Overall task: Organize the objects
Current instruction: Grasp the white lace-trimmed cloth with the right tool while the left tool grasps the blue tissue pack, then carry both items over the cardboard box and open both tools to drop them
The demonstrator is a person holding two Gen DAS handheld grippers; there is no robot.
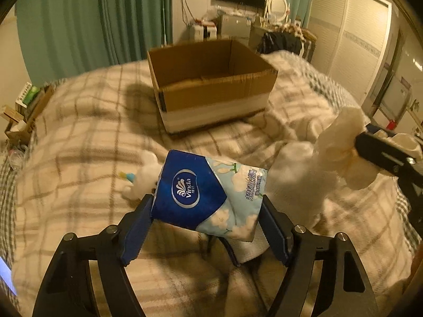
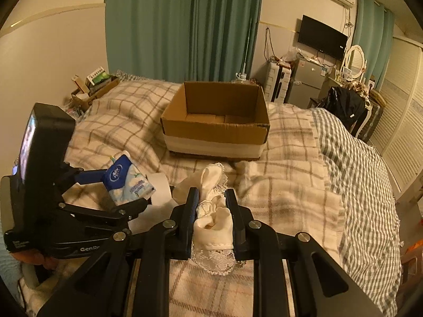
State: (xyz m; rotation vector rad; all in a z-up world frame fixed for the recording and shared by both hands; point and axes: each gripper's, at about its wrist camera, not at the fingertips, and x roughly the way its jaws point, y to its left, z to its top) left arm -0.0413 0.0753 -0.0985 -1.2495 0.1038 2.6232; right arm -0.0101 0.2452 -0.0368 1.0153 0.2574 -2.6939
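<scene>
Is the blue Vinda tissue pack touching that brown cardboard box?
Apart. The left wrist view shows the tissue pack in the left gripper, plaid blanket before the box.

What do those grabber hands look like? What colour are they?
Both are black. The left gripper has blue pads on its fingers and round silver bolts. In the right view its body shows white lettering and a small lit screen. The right gripper has dark fingers and silver bolts too.

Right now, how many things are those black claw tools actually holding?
2. The left gripper clamps a blue floral Vinda tissue pack; the right gripper clamps a cream lace-trimmed sock. The brown cardboard box looks empty, though its near floor is hidden.
</scene>
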